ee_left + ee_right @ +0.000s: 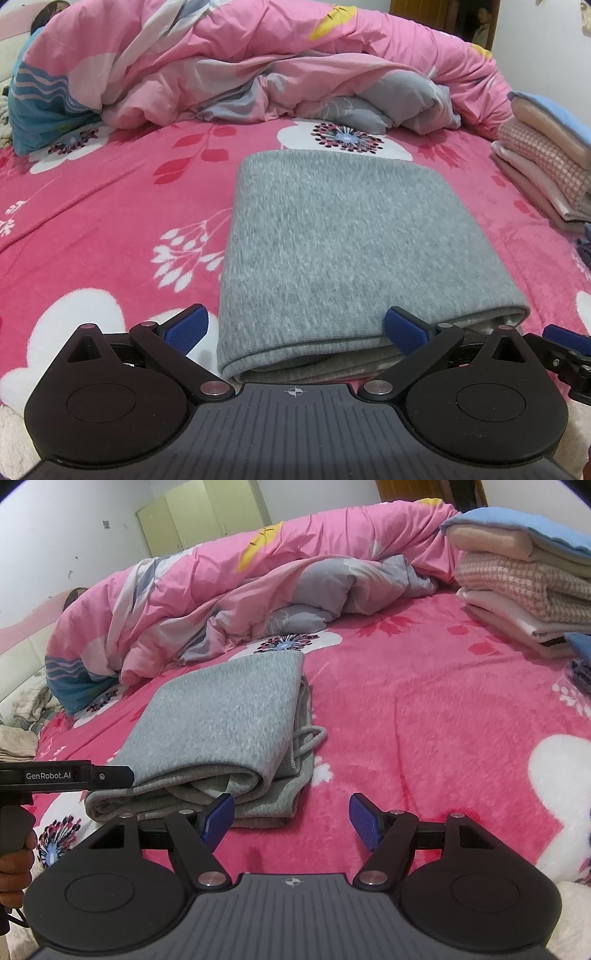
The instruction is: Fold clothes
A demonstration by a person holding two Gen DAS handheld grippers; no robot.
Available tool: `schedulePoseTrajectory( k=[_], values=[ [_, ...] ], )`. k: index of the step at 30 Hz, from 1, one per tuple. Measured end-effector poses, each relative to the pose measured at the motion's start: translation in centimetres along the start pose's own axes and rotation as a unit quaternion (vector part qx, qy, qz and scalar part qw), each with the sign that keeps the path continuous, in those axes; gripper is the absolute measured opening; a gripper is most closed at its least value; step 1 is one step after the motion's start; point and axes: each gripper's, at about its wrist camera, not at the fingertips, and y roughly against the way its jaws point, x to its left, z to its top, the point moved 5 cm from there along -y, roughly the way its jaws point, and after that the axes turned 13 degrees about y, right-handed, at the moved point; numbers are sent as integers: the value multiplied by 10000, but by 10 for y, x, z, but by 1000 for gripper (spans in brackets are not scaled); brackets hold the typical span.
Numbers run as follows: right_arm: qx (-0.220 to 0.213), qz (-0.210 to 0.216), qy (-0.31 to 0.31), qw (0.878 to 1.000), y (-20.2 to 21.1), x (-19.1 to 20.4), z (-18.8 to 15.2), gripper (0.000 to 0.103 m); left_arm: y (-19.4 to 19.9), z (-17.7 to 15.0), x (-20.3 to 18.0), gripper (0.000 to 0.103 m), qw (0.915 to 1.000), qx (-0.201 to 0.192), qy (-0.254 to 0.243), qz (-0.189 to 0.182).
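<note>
A folded grey sweatshirt lies on the pink floral bed blanket. My left gripper is open and wide, straddling the garment's near left corner; its right pad is over the cloth and its left pad is off the edge. In the right wrist view the same sweatshirt shows stacked layers and a loose drawstring. My right gripper is open just beyond the garment's near right corner, with only blanket between its pads.
A rumpled pink duvet fills the far side of the bed. A stack of folded clothes sits at the right. The left tool's black housing and a hand show at the left edge. A cupboard stands behind.
</note>
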Motion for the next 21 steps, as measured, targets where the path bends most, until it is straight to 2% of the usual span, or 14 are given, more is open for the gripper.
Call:
schedulePoseTrajectory(
  k=[21],
  values=[
    [16, 5, -33, 10000, -1, 0, -1, 71, 1, -1, -1, 103, 10000, -21, -42, 52]
  ],
)
